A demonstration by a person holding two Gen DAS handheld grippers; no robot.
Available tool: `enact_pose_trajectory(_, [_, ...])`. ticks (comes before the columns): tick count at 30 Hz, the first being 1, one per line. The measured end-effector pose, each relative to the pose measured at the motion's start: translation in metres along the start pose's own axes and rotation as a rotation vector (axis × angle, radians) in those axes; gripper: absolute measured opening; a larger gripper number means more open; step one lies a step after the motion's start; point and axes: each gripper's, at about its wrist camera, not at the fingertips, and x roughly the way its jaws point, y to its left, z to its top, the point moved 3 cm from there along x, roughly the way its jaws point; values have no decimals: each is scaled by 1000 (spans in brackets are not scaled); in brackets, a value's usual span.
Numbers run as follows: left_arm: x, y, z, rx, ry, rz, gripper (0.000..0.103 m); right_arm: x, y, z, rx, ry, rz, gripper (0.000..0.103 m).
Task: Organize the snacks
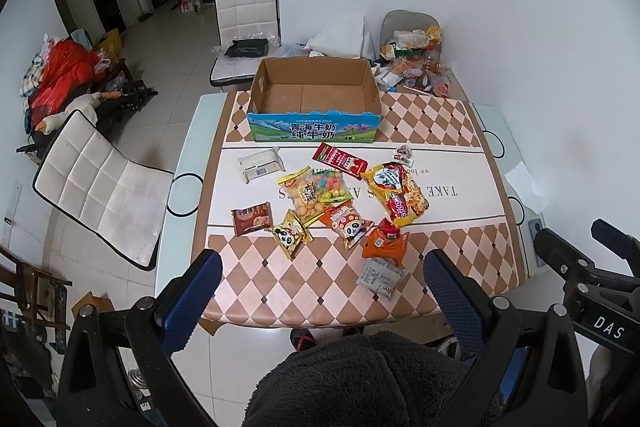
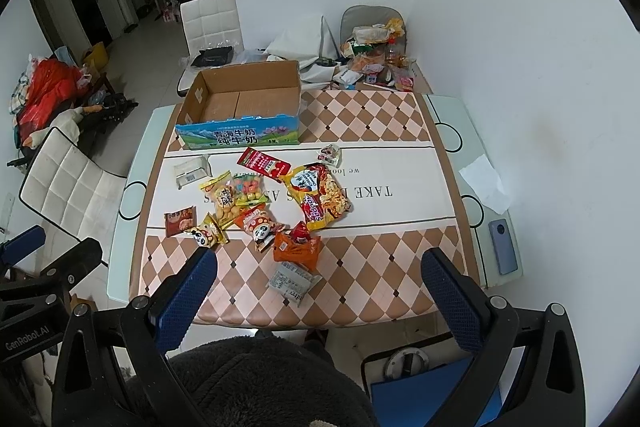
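Several snack packets lie loose in the middle of the table (image 1: 460,243): a big yellow-red bag (image 1: 400,193), an orange packet (image 1: 386,243), a grey packet (image 1: 380,277), two panda packets (image 1: 352,225), a brown packet (image 1: 252,219) and a white pack (image 1: 260,165). An open, empty cardboard box (image 1: 314,99) stands at the table's far side; it also shows in the right wrist view (image 2: 244,107). My left gripper (image 1: 322,267) is open and empty, held above the table's near edge. My right gripper (image 2: 320,265) is open and empty, over the grey packet (image 2: 290,281).
White chairs stand to the left (image 1: 104,187) and behind the table (image 1: 246,27). A pile of snacks and bags (image 1: 416,55) sits at the far right corner. A phone (image 2: 504,247) and paper (image 2: 486,183) lie on the table's right edge. The wall is close on the right.
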Motion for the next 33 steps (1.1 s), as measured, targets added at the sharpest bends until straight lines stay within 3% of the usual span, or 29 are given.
enact_pose_trajectory(5, [8, 4, 8, 10, -29, 16, 103, 6, -5, 5, 32, -1, 29, 103])
enact_pose_trajectory(8, [32, 10, 17, 15, -42, 58, 103, 25, -13, 8, 68, -5, 39, 103])
enact_pose_trajectory(11, [64, 22, 24, 3, -13, 76, 103, 62, -20, 17, 104, 25, 46, 103])
enact_pose_trajectory(16, [132, 38, 34, -15, 99, 66, 103, 149, -24, 32, 117, 122, 12, 103])
enact_pose_trajectory(20, [195, 44, 35, -78, 228, 65, 103, 227, -27, 42, 88, 227, 3, 103])
enact_pose_trajectory(28, [338, 24, 2, -376, 608, -105, 100, 373, -31, 61, -40, 413, 26, 103])
enact_pose_trajectory(33, [403, -5, -15, -492, 746, -164, 99, 443, -26, 61, -121, 527, 57, 103])
